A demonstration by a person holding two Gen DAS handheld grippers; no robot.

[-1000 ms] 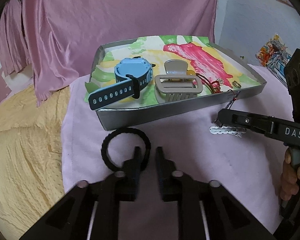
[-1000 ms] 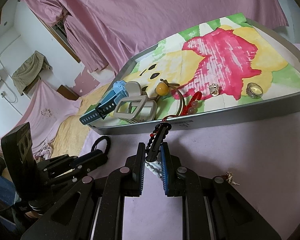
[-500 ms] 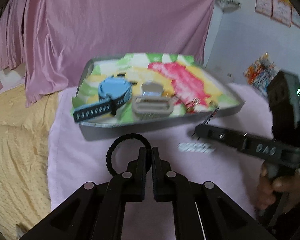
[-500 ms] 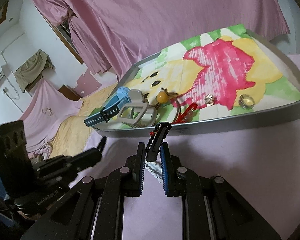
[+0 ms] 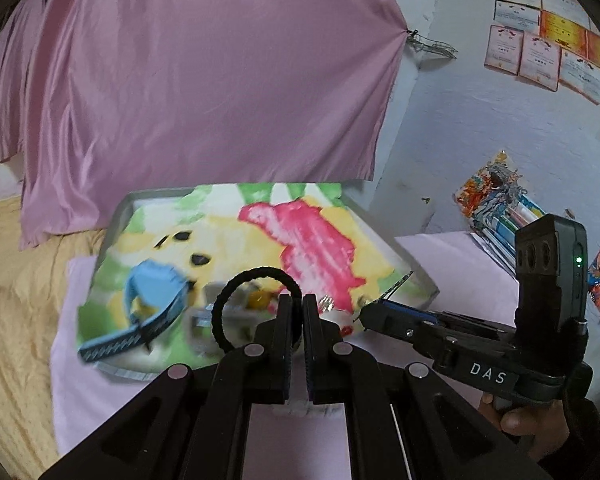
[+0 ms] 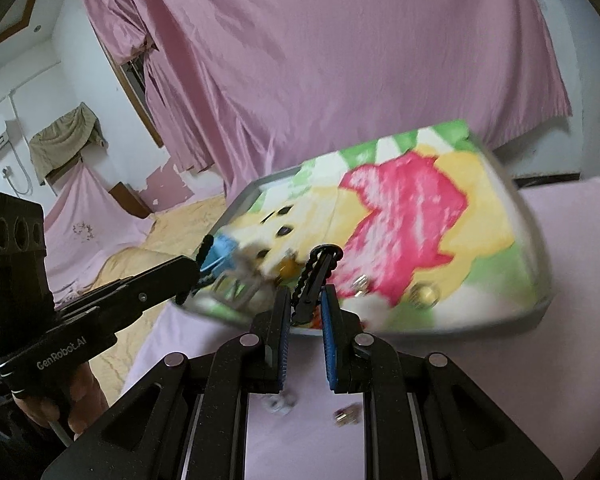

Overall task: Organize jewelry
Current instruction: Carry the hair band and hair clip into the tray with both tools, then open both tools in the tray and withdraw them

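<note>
My left gripper (image 5: 298, 312) is shut on a black hair tie (image 5: 236, 292) and holds it up over the near edge of the grey tray (image 5: 116, 216). My right gripper (image 6: 306, 312) is shut on a black beaded bracelet (image 6: 318, 276) that stands up between its fingers, just before the tray's (image 6: 540, 264) near rim. The tray has a colourful cartoon liner and holds a blue watch (image 5: 152, 292), a grey hair claw, an orange bead (image 6: 288, 268) and two rings (image 6: 424, 294). The right gripper (image 5: 368, 314) shows in the left wrist view, the left gripper (image 6: 198, 264) in the right wrist view.
The tray lies on a pink cloth (image 6: 572, 360) over a yellow bedspread (image 5: 16, 320). A white clip (image 6: 278, 404) and a small trinket (image 6: 344, 414) lie on the cloth under my right gripper. A pink curtain hangs behind. Colourful packets (image 5: 496, 204) lean on the right wall.
My left gripper closed on the hair tie and lifted it from the cloth toward the tray. My right gripper rose with the bracelet and moved closer to the tray.
</note>
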